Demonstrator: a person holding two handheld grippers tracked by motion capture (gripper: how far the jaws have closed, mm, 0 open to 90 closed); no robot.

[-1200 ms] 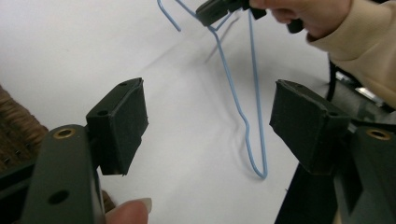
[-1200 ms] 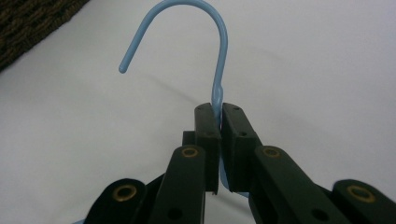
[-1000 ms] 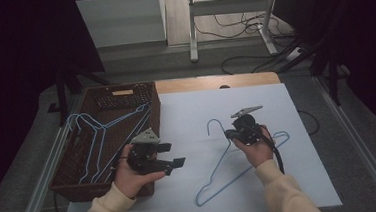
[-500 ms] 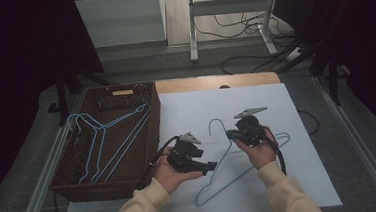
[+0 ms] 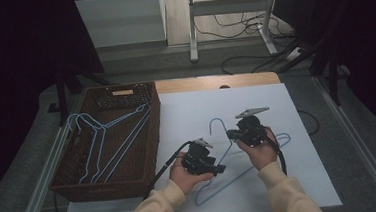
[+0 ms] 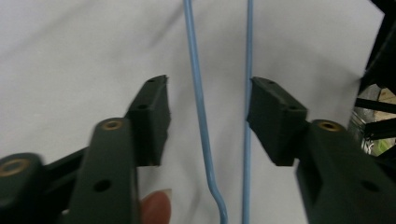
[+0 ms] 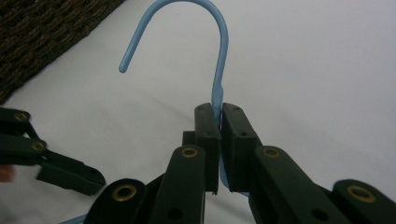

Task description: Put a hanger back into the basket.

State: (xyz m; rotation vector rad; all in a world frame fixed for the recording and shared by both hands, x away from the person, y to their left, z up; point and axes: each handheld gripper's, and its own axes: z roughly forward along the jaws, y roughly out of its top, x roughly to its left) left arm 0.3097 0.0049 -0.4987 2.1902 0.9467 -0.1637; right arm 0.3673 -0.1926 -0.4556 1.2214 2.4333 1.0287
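A blue wire hanger [image 5: 240,167] is laid flat on the white table top [image 5: 301,108], to the right of a brown wicker basket [image 5: 150,138]. The neck of the hanger, just below its hook [image 7: 205,28], is clamped between the closed jaws of the right gripper [image 7: 219,116], as is seen in the right gripper view. The left gripper [image 6: 208,109] is held over the body of the hanger with its jaws spread apart; two of the hanger's wires are seen running between the jaws, and neither wire is gripped. One wire lies close to the right-hand jaw in the left gripper view. More blue hangers [image 5: 103,137] are stored inside the basket, resting against its walls. Both grippers are located near the middle of the table top in the high view, near each other.
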